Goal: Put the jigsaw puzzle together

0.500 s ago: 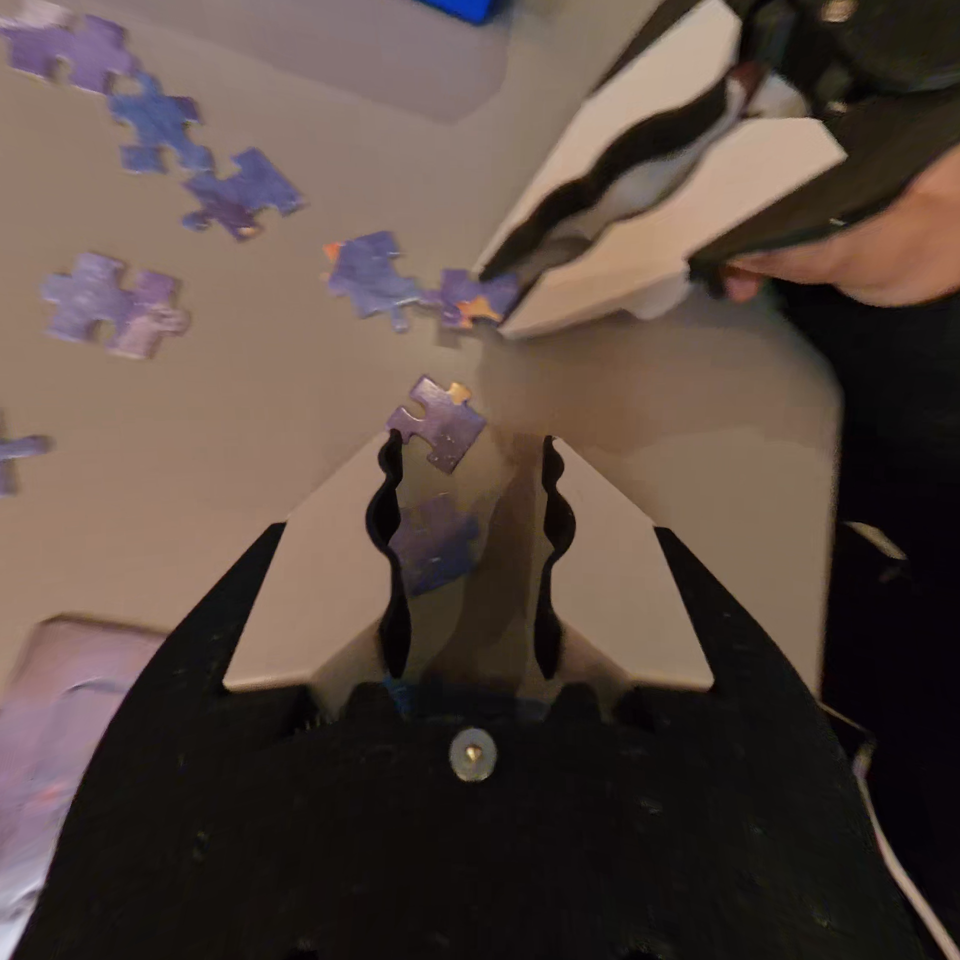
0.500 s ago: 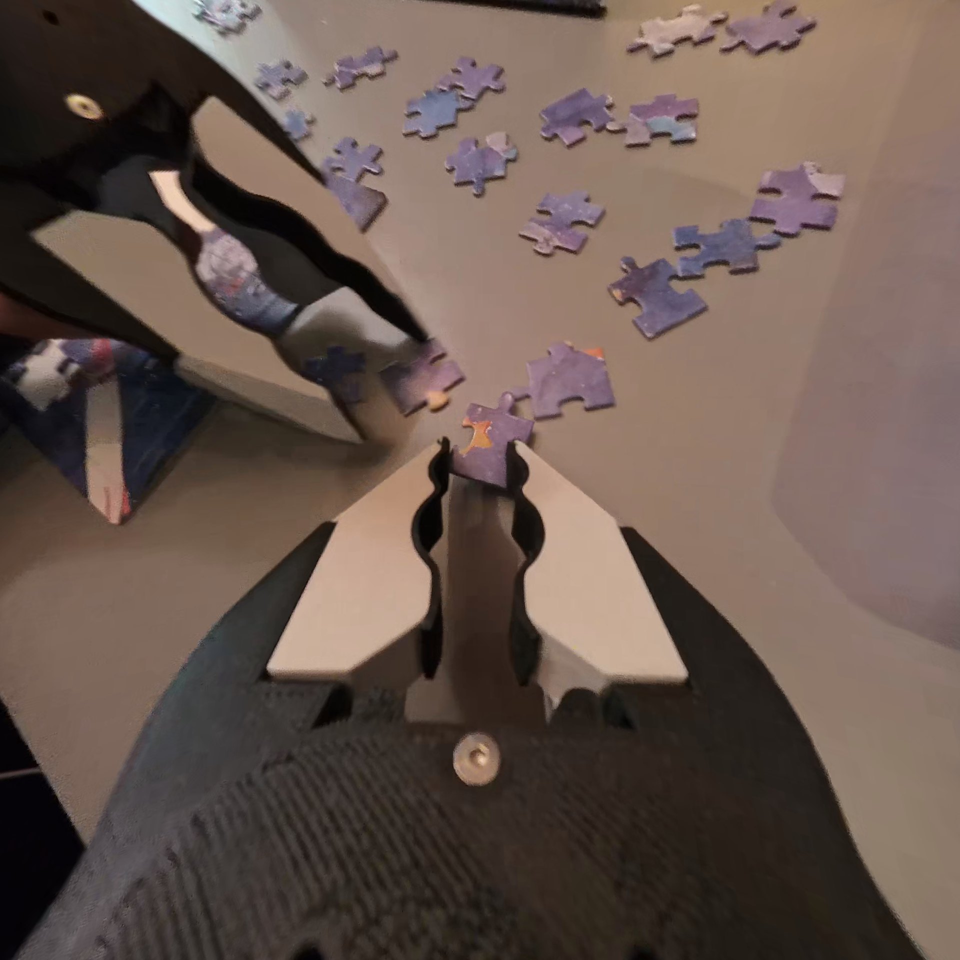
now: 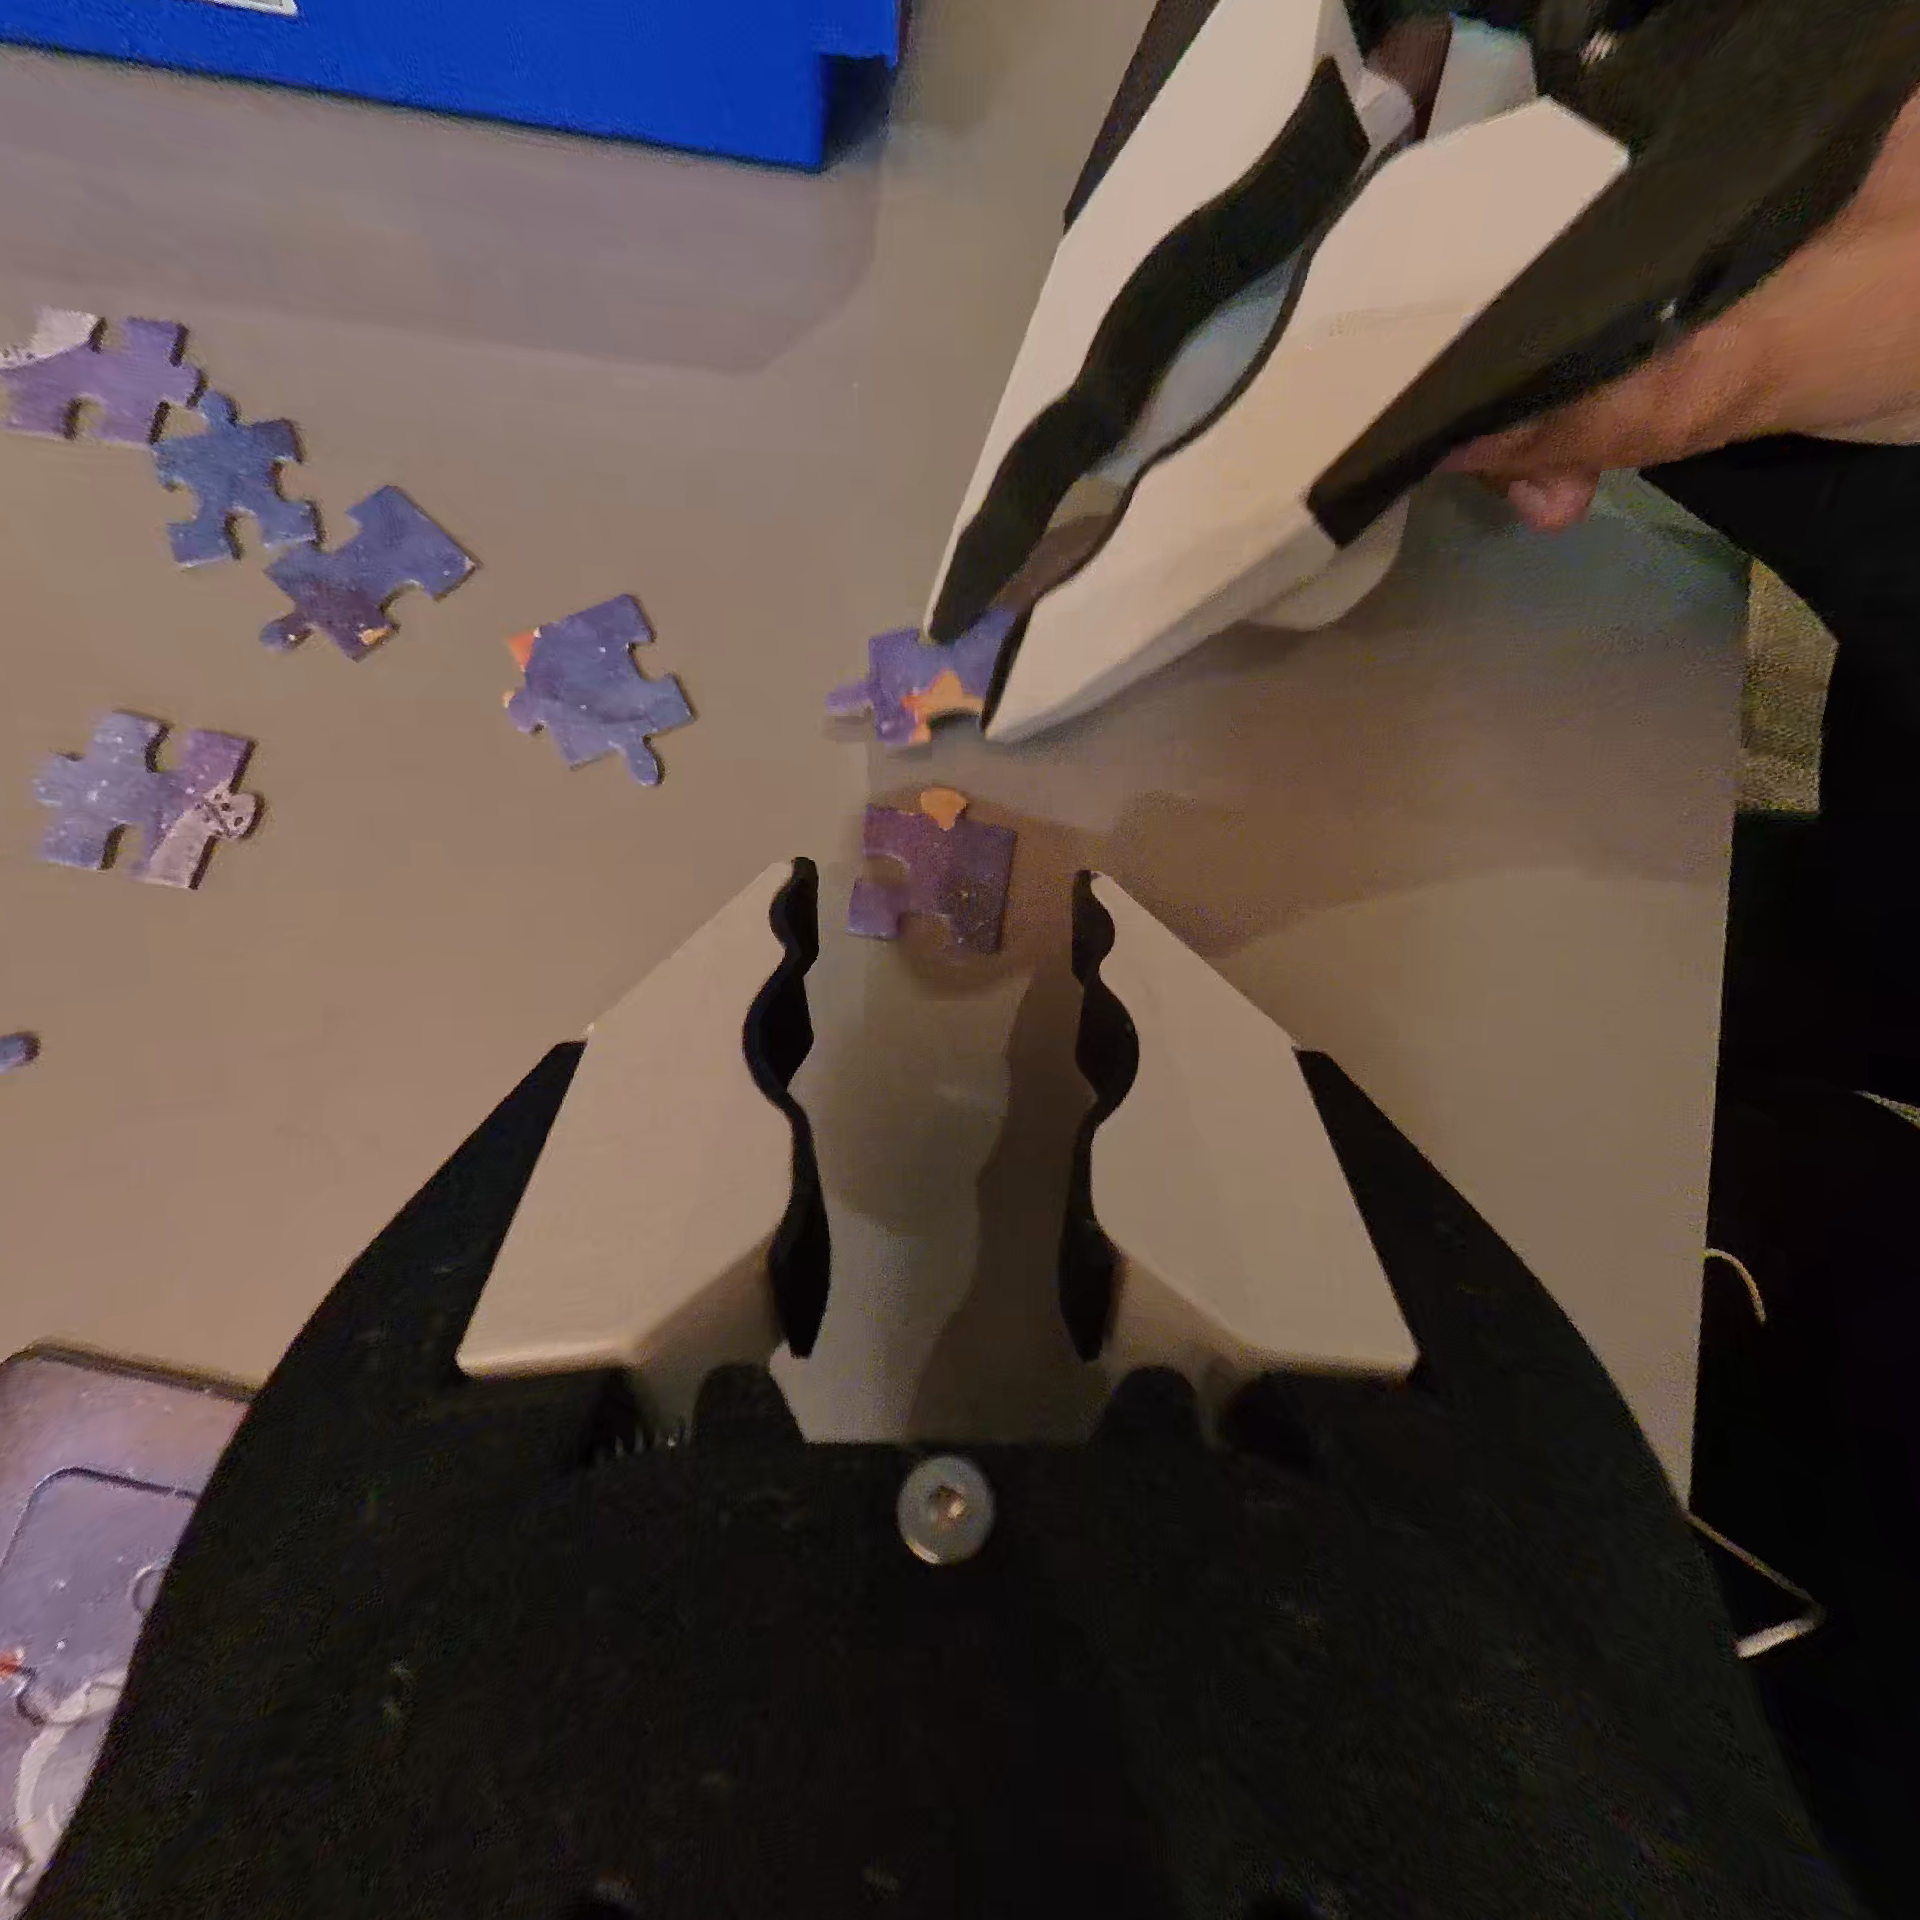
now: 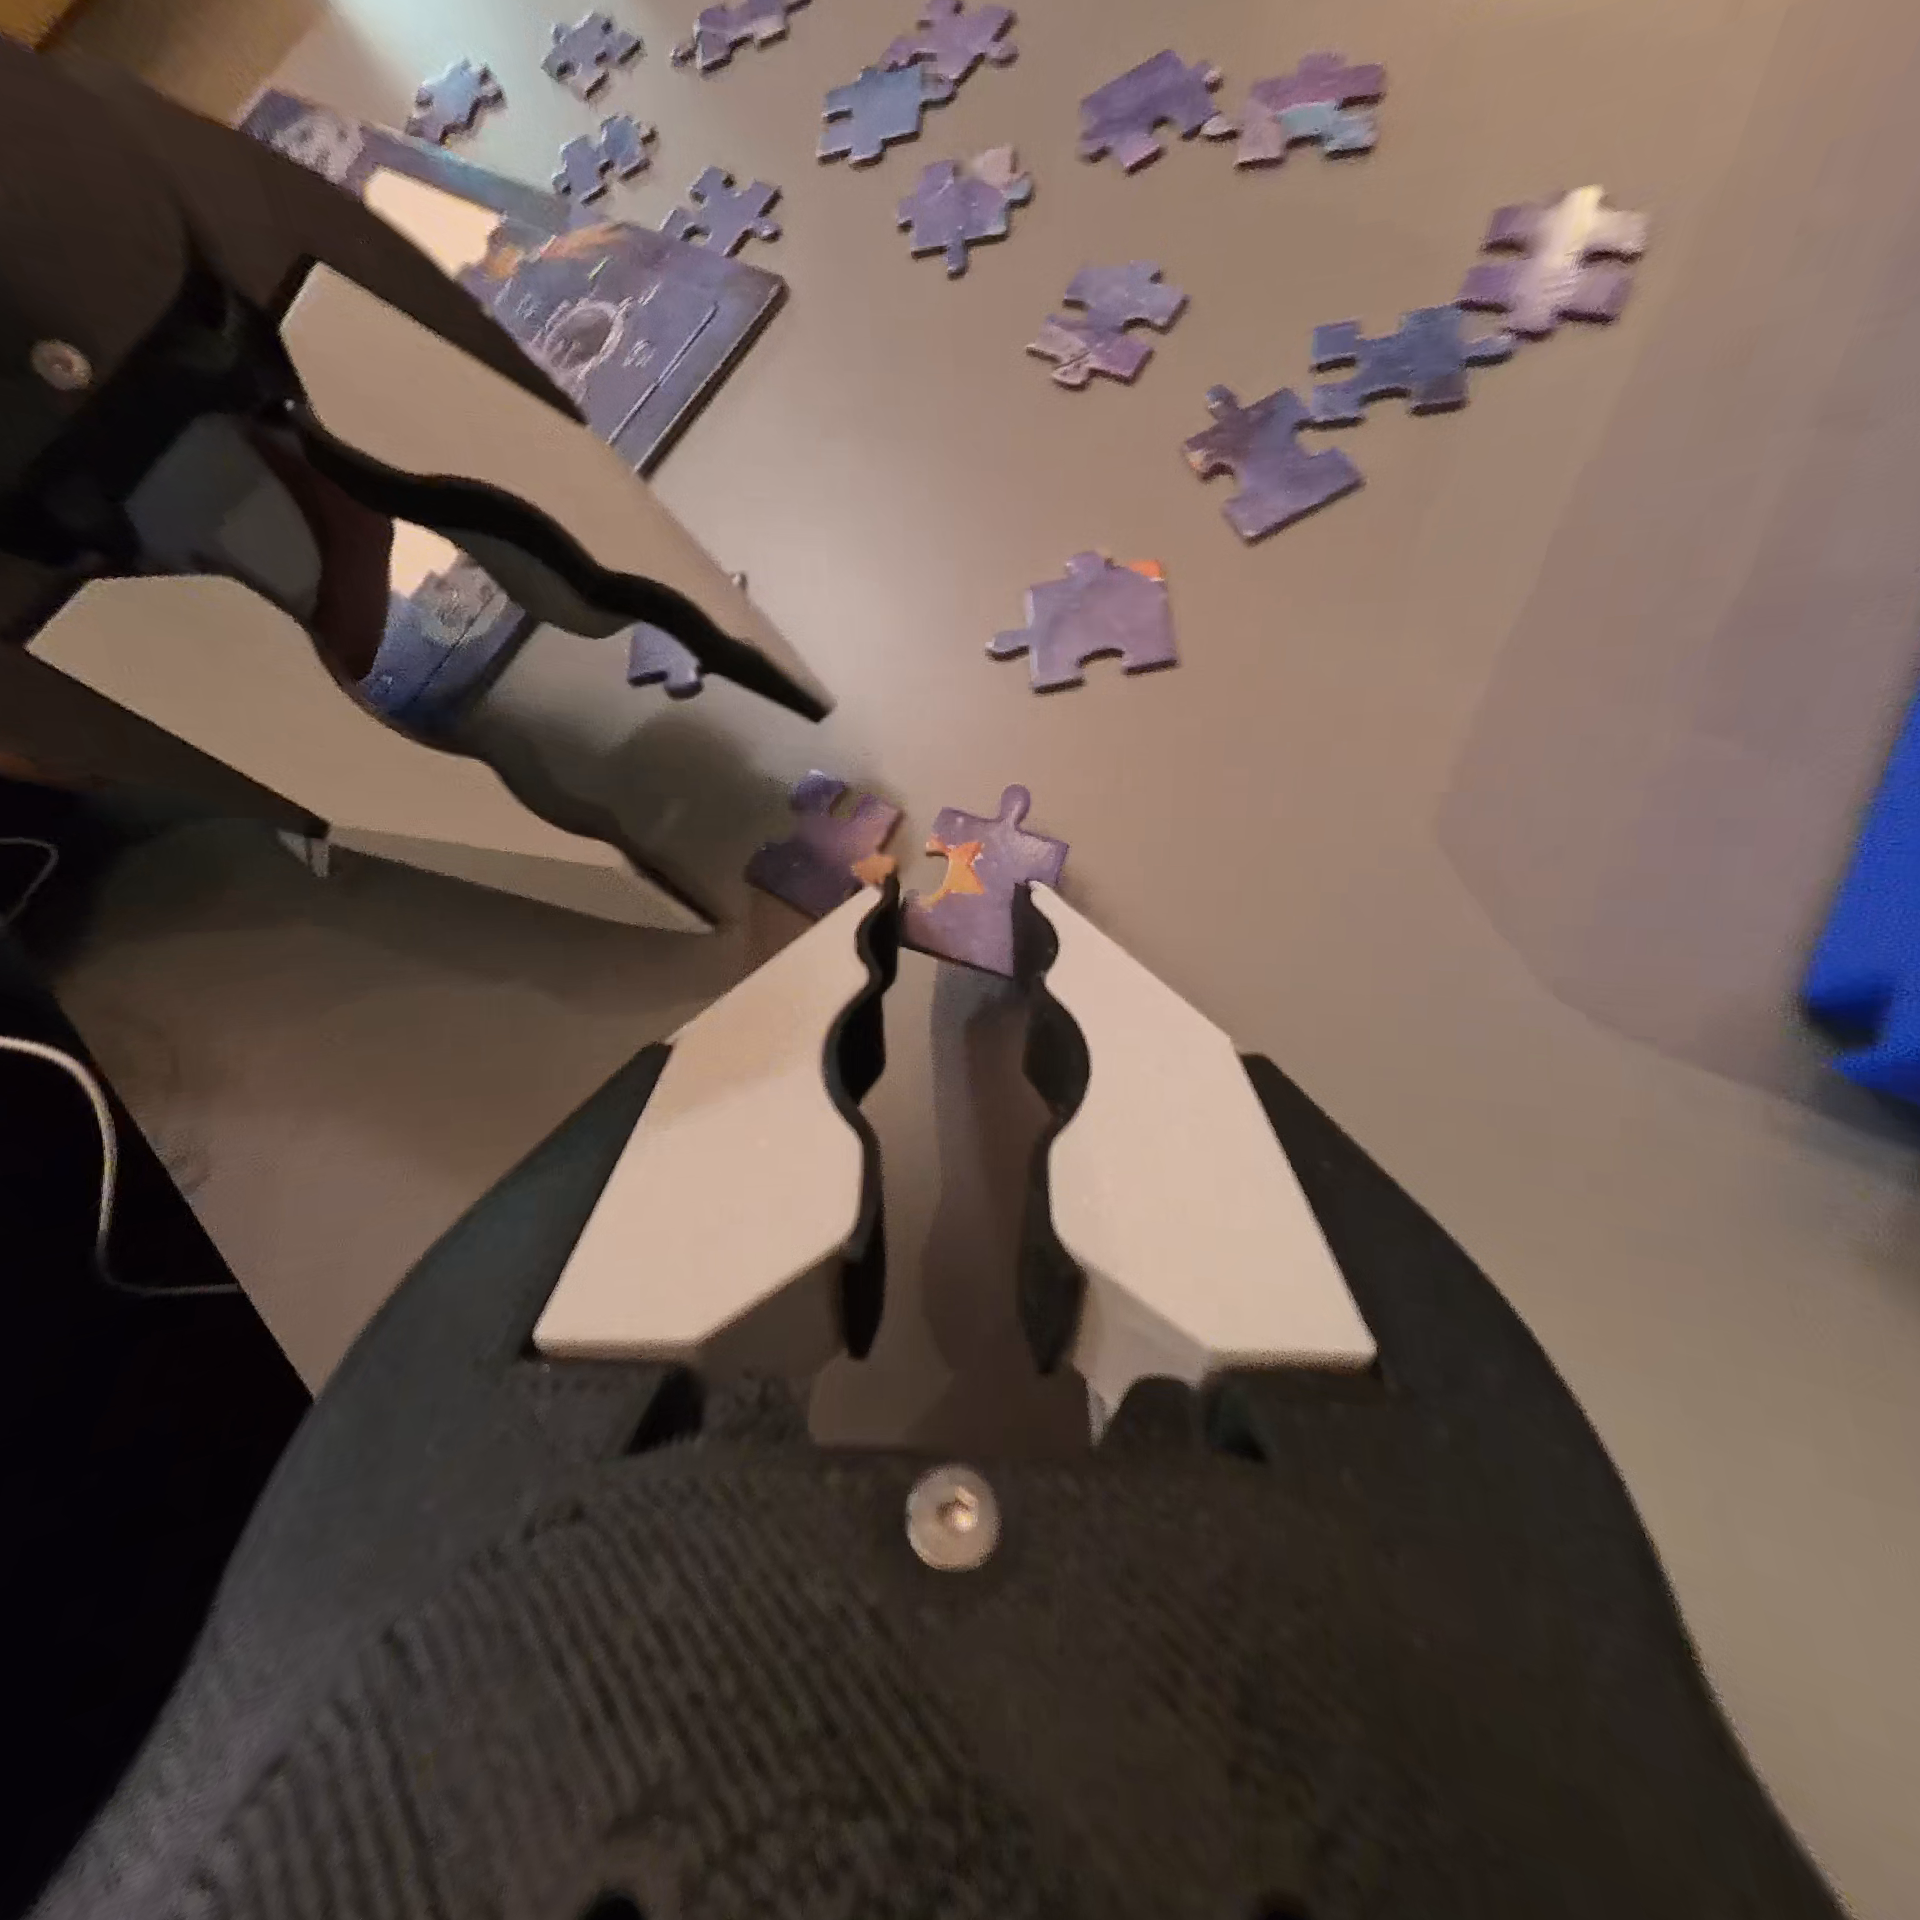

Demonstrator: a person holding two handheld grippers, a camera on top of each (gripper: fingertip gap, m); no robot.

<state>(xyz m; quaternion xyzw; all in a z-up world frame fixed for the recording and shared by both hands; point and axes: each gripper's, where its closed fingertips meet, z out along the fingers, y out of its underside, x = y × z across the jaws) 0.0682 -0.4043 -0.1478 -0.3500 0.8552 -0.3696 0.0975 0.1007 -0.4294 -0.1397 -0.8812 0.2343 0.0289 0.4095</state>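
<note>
Your left gripper (image 3: 940, 883) is spread wide and grips nothing. A purple puzzle piece (image 3: 935, 878) with an orange knob at its 12 o'clock edge lies flat on the grey table (image 3: 623, 1039) between the fingertips, with a clear gap to each pad.

Just beyond it, at 12 o'clock, your right gripper (image 4: 961, 904) is clamped on a second purple piece (image 4: 982, 883). That one carries an orange splash near its left edge and a knob at its far side. Both pads press its side edges, and its far end sits low at the table. The two pieces lie close together but apart, orange marks facing each other.

From 9 to 11 o'clock in the left view, more loose pieces (image 3: 597, 686) in purple and blue lie scattered on the table. At 7 o'clock sits a joined section of puzzle (image 3: 73, 1538). Farthest off, at 11 o'clock, stands a blue box (image 3: 520, 62); you cannot tell what is in it. Your hand (image 3: 1662, 416) shows behind the right gripper at 2 o'clock.
</note>
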